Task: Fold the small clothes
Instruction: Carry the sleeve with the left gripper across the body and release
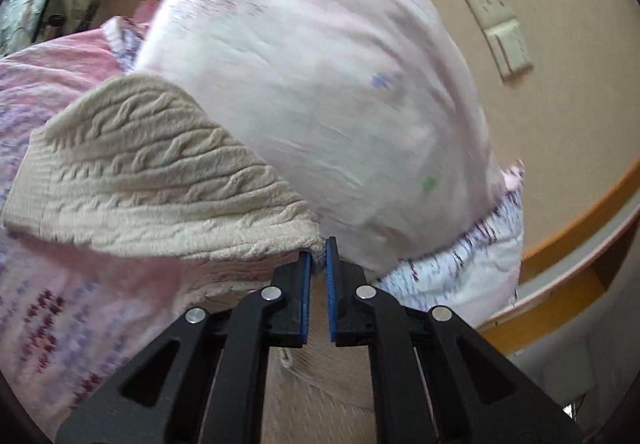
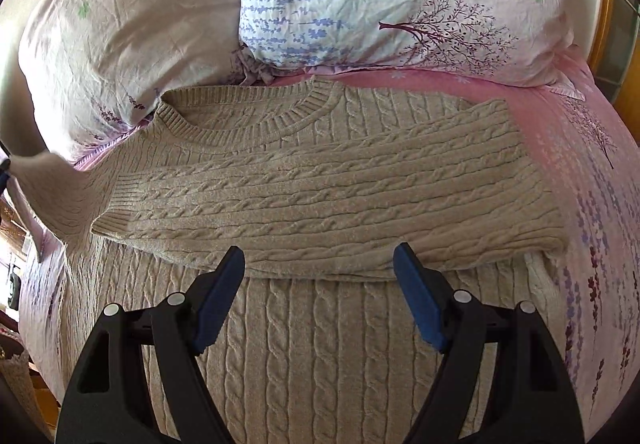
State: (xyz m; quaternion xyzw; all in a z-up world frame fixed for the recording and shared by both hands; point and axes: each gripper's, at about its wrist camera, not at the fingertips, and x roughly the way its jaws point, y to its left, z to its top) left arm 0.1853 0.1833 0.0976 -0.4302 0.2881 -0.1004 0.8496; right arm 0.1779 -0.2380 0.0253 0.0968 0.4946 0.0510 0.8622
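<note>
A beige cable-knit sweater (image 2: 320,172) lies on the pink bedsheet (image 2: 560,116), its collar toward the pillows. One sleeve is folded across the chest. My right gripper (image 2: 319,264) is open and empty, hovering just above the sweater's middle below the folded sleeve. My left gripper (image 1: 319,256) is shut on the sweater's other sleeve end (image 1: 160,172) and holds it lifted off the bed. That lifted sleeve also shows at the far left of the right wrist view (image 2: 52,184).
Two floral pillows (image 2: 360,4) lie at the head of the bed, right behind the sweater's collar. One pillow fills the left wrist view (image 1: 320,84). A wooden bed frame (image 1: 580,228) and a beige wall with a switch plate (image 1: 496,24) are to the right.
</note>
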